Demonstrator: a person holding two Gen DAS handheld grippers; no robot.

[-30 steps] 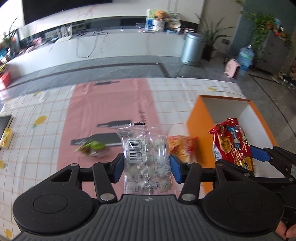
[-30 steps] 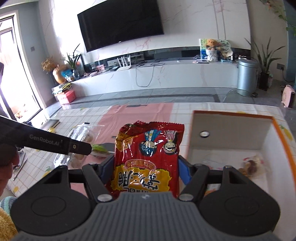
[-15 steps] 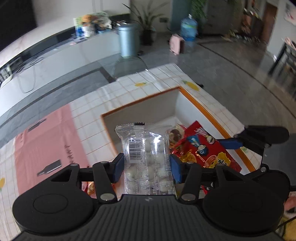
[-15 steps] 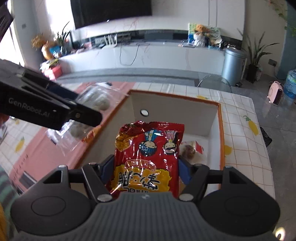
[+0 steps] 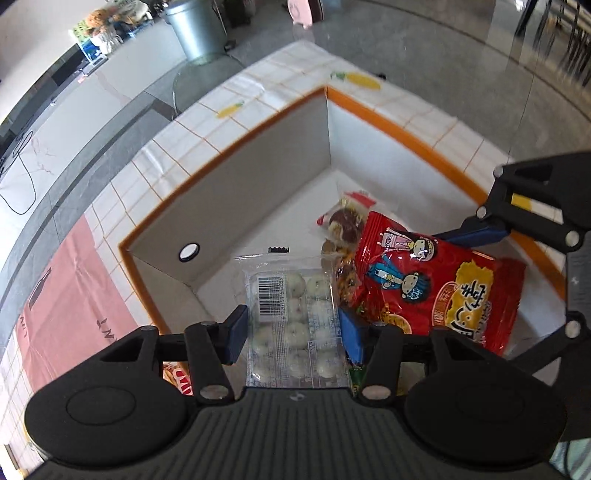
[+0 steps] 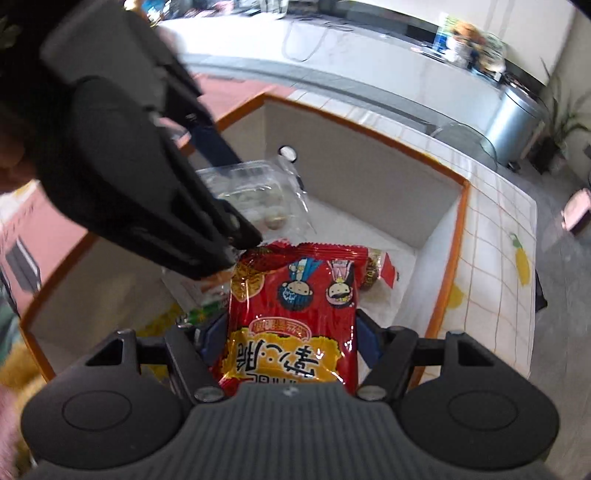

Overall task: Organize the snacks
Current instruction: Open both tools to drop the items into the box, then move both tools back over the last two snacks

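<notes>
My left gripper (image 5: 291, 332) is shut on a clear packet of white round candies (image 5: 291, 317) and holds it over the orange-rimmed white box (image 5: 388, 122). My right gripper (image 6: 291, 339) is shut on a red snack bag (image 6: 295, 314) and holds it low inside the same box (image 6: 458, 229). The red bag also shows in the left wrist view (image 5: 439, 288), with the right gripper (image 5: 517, 225) beside it. A small wrapped snack (image 5: 343, 221) lies on the box floor. The clear packet also shows in the right wrist view (image 6: 255, 199), under the left gripper.
The box stands on a checked tablecloth (image 5: 258, 96) with a pink strip (image 5: 70, 295). An orange-red snack packet (image 5: 177, 376) lies by the box's near wall. A grey bin (image 5: 195, 26) stands on the floor beyond the table.
Both grippers have moved from the table over and down into the box, each with its packet in it. The red bag now sits lower, close to the small wrapped snack.
</notes>
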